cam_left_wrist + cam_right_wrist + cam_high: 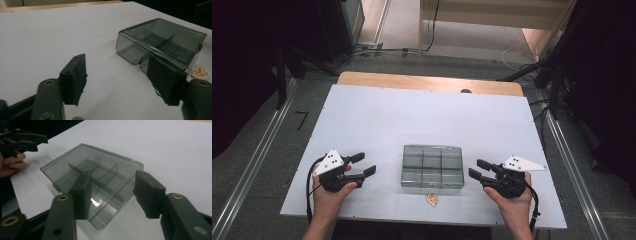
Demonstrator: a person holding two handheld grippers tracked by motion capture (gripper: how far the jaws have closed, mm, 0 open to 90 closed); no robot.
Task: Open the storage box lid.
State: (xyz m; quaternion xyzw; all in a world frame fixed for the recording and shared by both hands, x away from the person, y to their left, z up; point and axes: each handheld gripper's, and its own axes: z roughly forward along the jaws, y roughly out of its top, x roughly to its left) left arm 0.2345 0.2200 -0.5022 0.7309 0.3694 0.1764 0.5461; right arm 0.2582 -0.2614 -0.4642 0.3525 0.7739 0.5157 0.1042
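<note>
A smoky clear plastic box (432, 166) with inner dividers and a shut lid lies on the white table (377, 120), near its front edge. A small orange and cream trinket (431, 200) rests just in front of the box. My left gripper (364, 164) is open, a short way left of the box (162, 41), with the trinket (200, 72) off to its right. My right gripper (476, 168) is open too, close to the right side of the box (95, 177), and holds nothing.
The table's wooden far edge (427, 82) has a dark round hole (466, 91). Metal rails (257, 150) run along both sides on the floor. Black stands and cables sit beyond the table. Bare table surface spreads behind the box.
</note>
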